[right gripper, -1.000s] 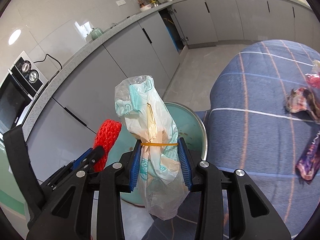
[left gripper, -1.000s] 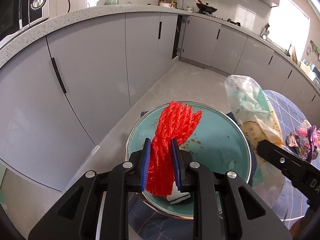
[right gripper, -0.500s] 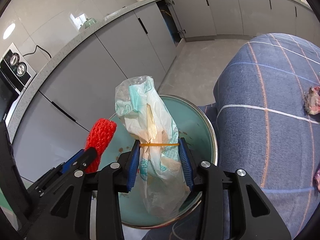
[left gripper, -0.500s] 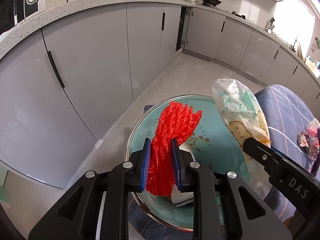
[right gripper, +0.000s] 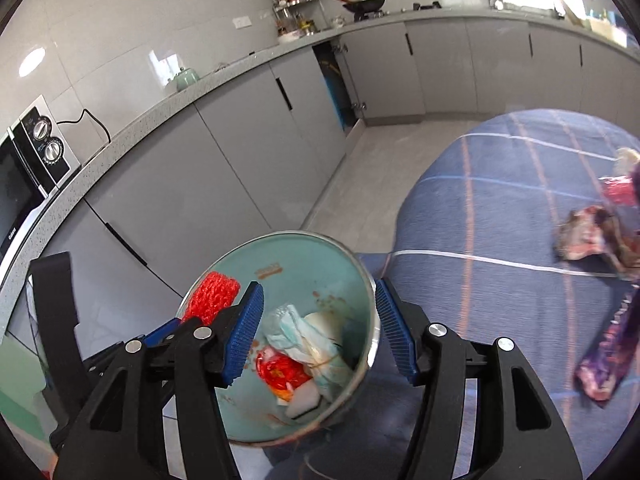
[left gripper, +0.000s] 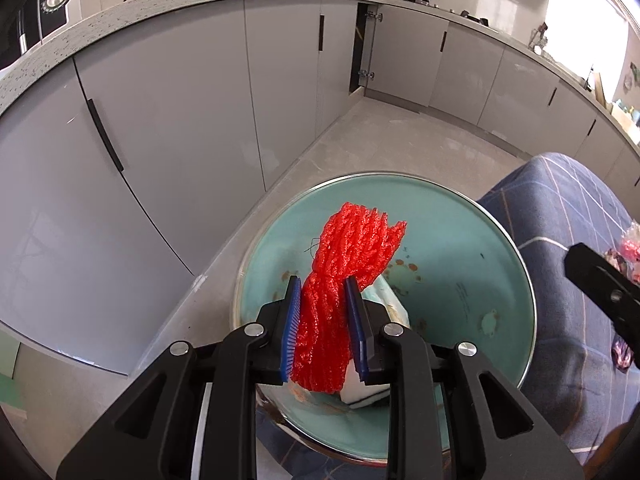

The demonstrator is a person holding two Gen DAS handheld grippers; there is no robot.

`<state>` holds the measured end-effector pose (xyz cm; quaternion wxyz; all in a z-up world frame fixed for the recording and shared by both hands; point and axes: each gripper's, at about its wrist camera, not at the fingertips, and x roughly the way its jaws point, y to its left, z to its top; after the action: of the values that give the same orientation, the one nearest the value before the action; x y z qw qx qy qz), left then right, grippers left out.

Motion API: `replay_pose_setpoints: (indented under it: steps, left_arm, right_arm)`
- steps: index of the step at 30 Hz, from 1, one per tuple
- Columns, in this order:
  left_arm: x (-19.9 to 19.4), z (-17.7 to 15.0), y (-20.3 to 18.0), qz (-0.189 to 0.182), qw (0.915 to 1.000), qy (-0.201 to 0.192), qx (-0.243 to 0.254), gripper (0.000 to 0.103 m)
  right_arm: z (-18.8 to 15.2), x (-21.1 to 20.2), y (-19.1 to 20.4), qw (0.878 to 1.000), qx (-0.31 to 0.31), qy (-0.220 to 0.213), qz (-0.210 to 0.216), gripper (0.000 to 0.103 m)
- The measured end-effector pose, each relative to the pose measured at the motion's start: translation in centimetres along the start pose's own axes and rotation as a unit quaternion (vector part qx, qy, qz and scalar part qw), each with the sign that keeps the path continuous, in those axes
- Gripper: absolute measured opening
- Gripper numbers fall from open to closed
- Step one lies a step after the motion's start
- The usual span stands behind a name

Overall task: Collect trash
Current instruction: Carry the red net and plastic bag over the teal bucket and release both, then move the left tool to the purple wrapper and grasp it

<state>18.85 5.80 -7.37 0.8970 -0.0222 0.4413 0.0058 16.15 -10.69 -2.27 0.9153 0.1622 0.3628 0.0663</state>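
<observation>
A round teal bin (left gripper: 460, 280) with a metal rim stands below both grippers, beside the blue checked table. My left gripper (left gripper: 323, 328) is shut on a red foam net (left gripper: 352, 256) and holds it over the bin; the net also shows in the right wrist view (right gripper: 212, 296). My right gripper (right gripper: 318, 330) is open and empty above the bin (right gripper: 304, 264). A tied plastic bag (right gripper: 308, 344) lies inside the bin with a red wrapper (right gripper: 280, 372) and a white piece (right gripper: 304, 402).
Crumpled wrappers (right gripper: 588, 236) and a purple wrapper (right gripper: 608, 352) lie on the blue checked tablecloth (right gripper: 500, 216) to the right. Grey kitchen cabinets (left gripper: 168, 128) curve along the left and back. A microwave (right gripper: 24, 184) stands on the counter.
My right gripper has opened and let go of the tied plastic bag, which now lies inside the bin. My left gripper still holds the red net over the bin.
</observation>
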Motion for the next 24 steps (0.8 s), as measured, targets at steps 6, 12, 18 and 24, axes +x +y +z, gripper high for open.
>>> replay_pose_setpoints:
  steps: [6, 12, 18, 24]
  left_arm:
    - [-1.0, -0.3, -0.9, 0.019, 0.9997, -0.015, 0.005, 0.059]
    - [-3.3, -0.4, -1.9, 0.038, 0.9981, -0.047, 0.015, 0.084]
    - [-5.0, -0.9, -3.5, 0.034, 0.9967, -0.068, 0.031, 0.097]
    - [-6.2, -1.2, -5.5, 0.02, 0.9957, -0.076, 0.049, 0.097]
  right_arm:
    - [-0.6, -2.7, -0.8, 0.999, -0.016, -0.03, -0.023, 0.065]
    - [-0.9, -5.7, -2.1, 0.997, -0.015, -0.065, -0.03, 0.08]
    - [-0.8, -8.2, -4.0, 0.996, -0.006, -0.083, -0.034, 0.086]
    - [-1.3, -9.6, -5.6, 0.996, -0.006, -0.069, -0.065, 0.087]
